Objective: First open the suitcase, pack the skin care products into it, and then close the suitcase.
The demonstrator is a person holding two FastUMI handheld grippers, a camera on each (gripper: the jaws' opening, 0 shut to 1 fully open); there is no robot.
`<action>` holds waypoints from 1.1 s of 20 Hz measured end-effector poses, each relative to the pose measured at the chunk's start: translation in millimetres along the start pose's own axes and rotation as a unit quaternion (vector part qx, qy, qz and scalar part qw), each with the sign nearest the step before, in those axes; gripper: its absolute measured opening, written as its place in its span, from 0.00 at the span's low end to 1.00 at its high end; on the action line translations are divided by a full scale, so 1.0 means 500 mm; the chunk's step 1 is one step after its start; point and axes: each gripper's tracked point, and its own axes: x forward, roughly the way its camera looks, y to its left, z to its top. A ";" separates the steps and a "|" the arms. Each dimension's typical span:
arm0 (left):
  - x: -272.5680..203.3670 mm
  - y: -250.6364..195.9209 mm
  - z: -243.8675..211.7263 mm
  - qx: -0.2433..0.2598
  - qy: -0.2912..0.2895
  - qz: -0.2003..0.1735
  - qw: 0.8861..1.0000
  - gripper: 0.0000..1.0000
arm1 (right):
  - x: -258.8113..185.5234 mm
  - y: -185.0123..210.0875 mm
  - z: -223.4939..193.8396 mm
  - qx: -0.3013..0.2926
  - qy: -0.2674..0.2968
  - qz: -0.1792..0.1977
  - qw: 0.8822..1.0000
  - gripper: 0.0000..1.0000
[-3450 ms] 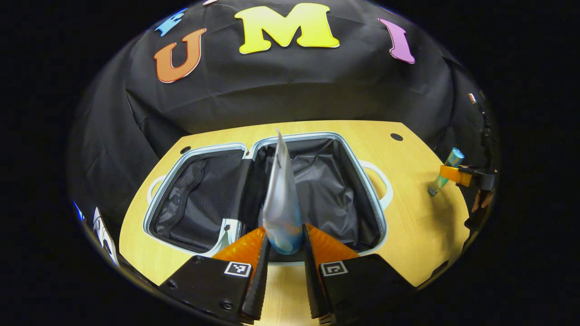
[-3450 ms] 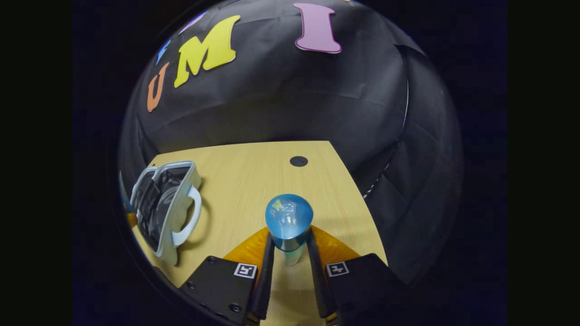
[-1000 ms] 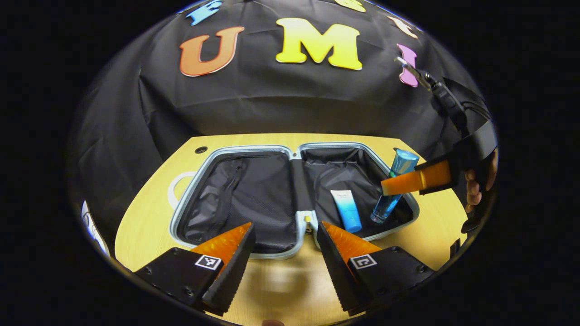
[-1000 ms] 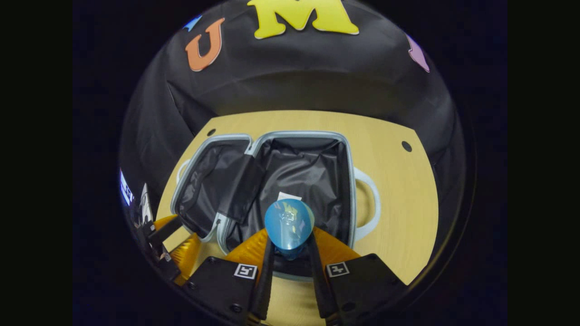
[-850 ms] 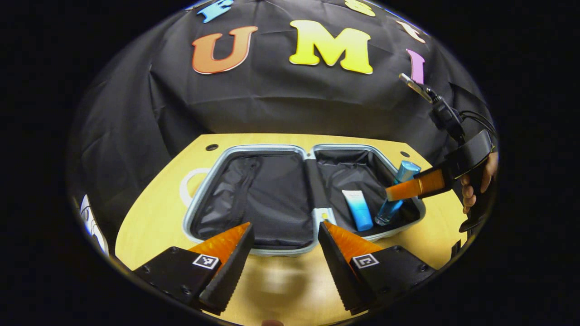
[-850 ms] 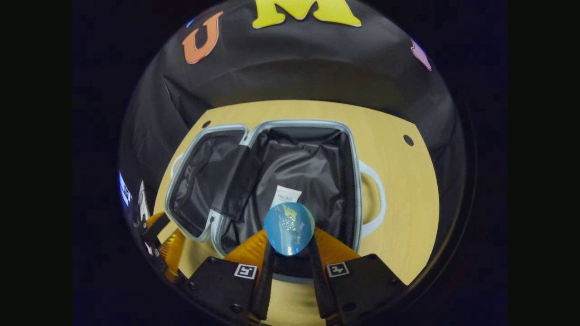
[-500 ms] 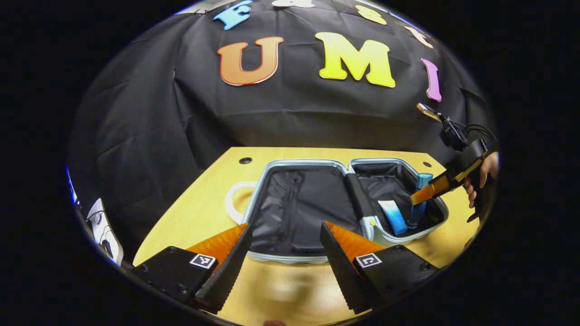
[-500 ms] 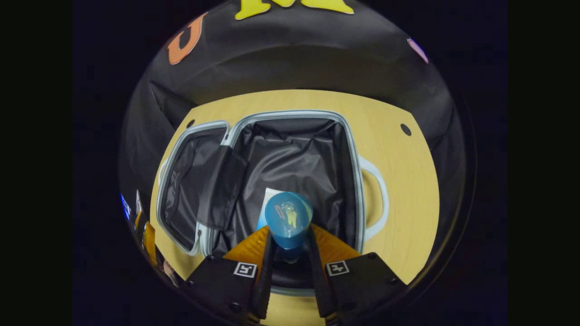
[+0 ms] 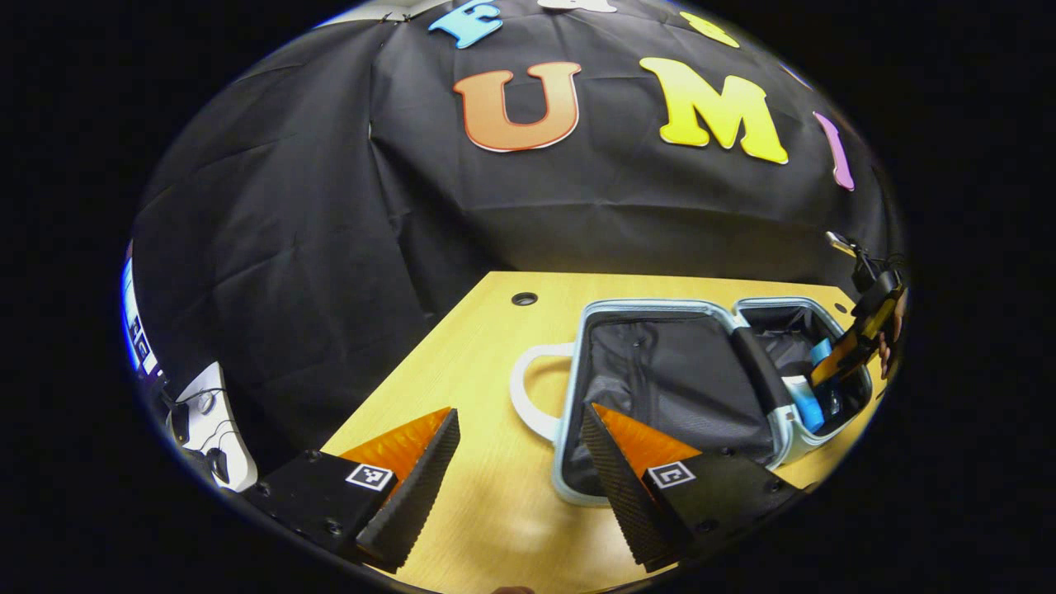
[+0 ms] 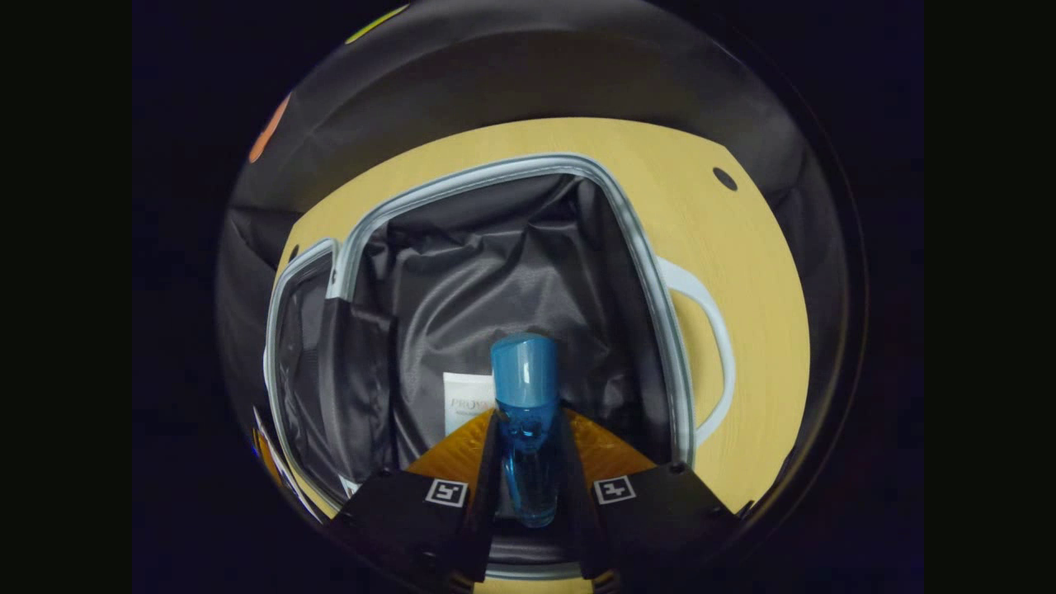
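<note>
While the right gripper (image 10: 528,450) pointed down into the open suitcase (image 10: 635,239) at the centre of the right gripper view, its two fingers were clenched on a blue bottle (image 10: 525,396), pressing its clear body from both sides at the lower middle of the frame. The bottle's blue cap stood above the fingertips, over the dark lining of the right-hand compartment. Just left of the bottle, a white tube (image 10: 467,403) lay on that lining, partly hidden behind the left finger. A white handle (image 10: 714,330) curved off the suitcase's right rim over the wooden table (image 10: 742,264).

Across the left gripper view, the left gripper (image 9: 518,470) sat low at the bottom of the frame with its fingers spread wide apart, grasping nothing, above the table (image 9: 462,346). The suitcase (image 9: 577,330) lay open at the right of that frame, its nearer compartment showing only black lining. At the far right edge, the other gripper (image 9: 854,351) and a hand (image 9: 891,334) reached into the farther compartment, where the tube (image 9: 804,404) and the bottle (image 9: 821,353) showed small.
</note>
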 end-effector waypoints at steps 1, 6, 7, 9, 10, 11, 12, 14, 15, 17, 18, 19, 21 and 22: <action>0.010 0.007 -0.004 -0.006 0.003 0.001 1.000 0.96 | 0.004 -0.003 -0.001 0.006 0.004 -0.003 1.000 0.36; 0.055 0.037 -0.037 -0.036 0.026 0.012 0.999 0.96 | 0.016 -0.010 -0.020 0.018 0.018 -0.006 1.000 0.40; 0.063 0.040 -0.044 -0.048 0.030 0.011 0.998 0.96 | 0.014 -0.011 -0.021 0.019 0.016 -0.009 1.000 0.42; 0.074 0.042 -0.060 -0.078 0.042 0.009 0.996 0.95 | 0.005 -0.019 -0.024 0.013 0.012 -0.021 1.000 0.45; 0.084 0.041 -0.071 -0.090 0.048 0.008 0.995 1.00 | 0.000 -0.014 -0.024 0.013 0.009 -0.018 1.000 0.52; 0.094 0.043 -0.084 -0.103 0.056 0.012 0.993 0.95 | -0.013 -0.009 -0.021 0.011 0.002 -0.011 1.000 0.60; 0.106 0.040 -0.096 -0.122 0.061 0.008 0.991 0.95 | -0.025 0.005 -0.018 0.006 -0.008 0.005 1.000 0.65; 0.115 0.037 -0.103 -0.188 0.061 -0.005 0.980 0.95 | -0.072 0.031 -0.006 -0.022 -0.039 0.039 0.998 0.67; 0.116 0.032 -0.104 -0.222 0.062 -0.017 0.973 0.94 | -0.099 0.038 -0.003 -0.043 -0.056 0.049 0.996 0.71; 0.129 0.026 -0.105 -0.282 0.058 -0.032 0.957 0.95 | -0.157 0.034 0.003 -0.089 -0.092 0.053 0.990 0.71; 0.143 0.013 -0.108 -0.308 0.059 -0.043 0.949 0.95 | -0.185 0.032 0.002 -0.105 -0.107 0.057 0.987 0.71; 0.151 0.003 -0.112 -0.328 0.064 -0.051 0.941 0.96 | -0.215 0.029 -0.002 -0.118 -0.121 0.063 0.984 0.71; 0.161 0.002 -0.120 -0.359 0.068 -0.059 0.929 0.96 | -0.273 0.017 -0.015 -0.134 -0.144 0.074 0.978 0.67; 0.158 0.002 -0.113 -0.375 0.065 -0.065 0.922 0.96 | -0.302 0.004 -0.023 -0.138 -0.154 0.077 0.975 0.67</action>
